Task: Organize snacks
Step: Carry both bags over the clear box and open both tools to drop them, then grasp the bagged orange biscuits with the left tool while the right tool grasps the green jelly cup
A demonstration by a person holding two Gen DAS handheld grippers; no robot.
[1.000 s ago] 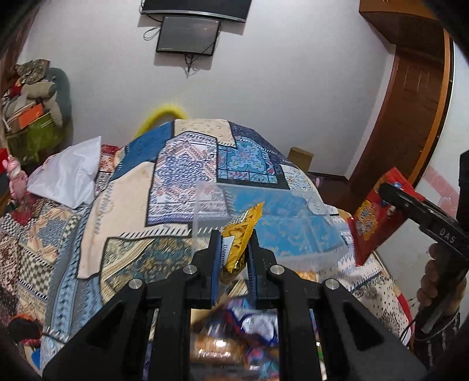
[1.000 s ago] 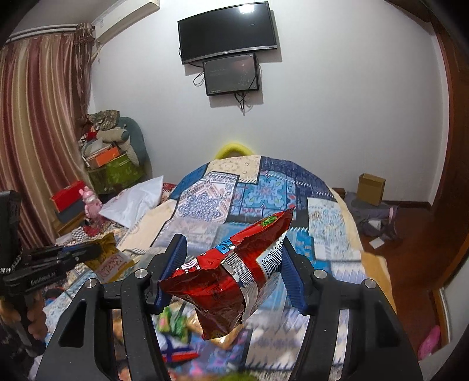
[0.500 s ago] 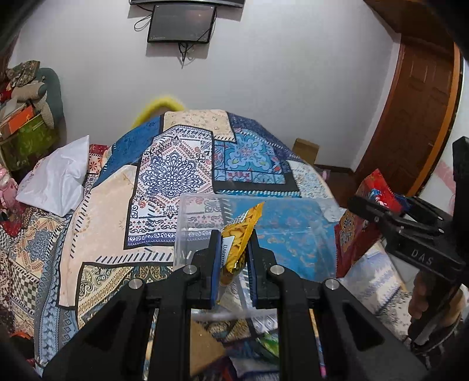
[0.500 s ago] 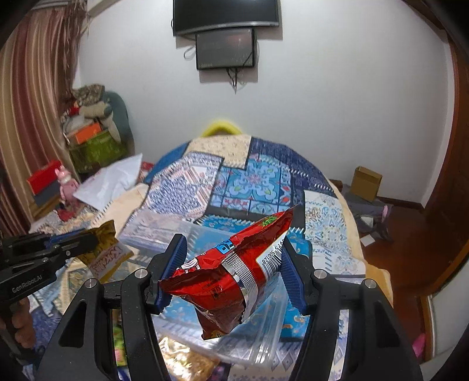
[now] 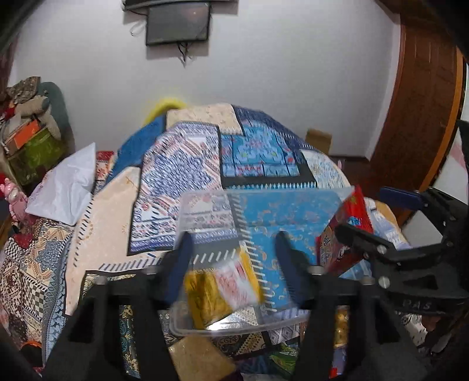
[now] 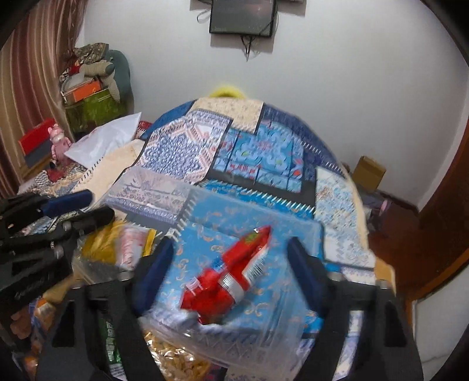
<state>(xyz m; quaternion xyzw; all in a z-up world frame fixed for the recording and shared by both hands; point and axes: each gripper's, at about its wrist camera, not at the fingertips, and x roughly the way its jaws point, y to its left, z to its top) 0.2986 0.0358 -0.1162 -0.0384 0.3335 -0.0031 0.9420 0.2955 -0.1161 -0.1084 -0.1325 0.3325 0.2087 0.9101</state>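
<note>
A: Clear plastic forms the bin (image 5: pixel 263 205) that sits on the patchwork bedspread (image 5: pixel 187 164), right in front of both tools.

B: What is the left tool (image 5: pixel 233 258) doing?

A: Its jaws are opening. A yellow snack packet (image 5: pixel 222 287) shows blurred between them, over the bin's near left part, and the pads no longer press on it.

B: And the right tool (image 6: pixel 228 263)?

A: Its jaws are opening too. A red snack bag (image 6: pixel 231 275) shows between them, over the middle of the bin (image 6: pixel 205 222), clear of both pads. In the left view the same bag (image 5: pixel 343 234) appears at the bin's right side.

B: Anything else nearby?

A: More snack packets (image 6: pixel 173 360) lie on the bed in front of the bin. A white pillow (image 5: pixel 67 184) rests at the left, and a dark screen (image 6: pixel 243 17) hangs on the far wall.
</note>
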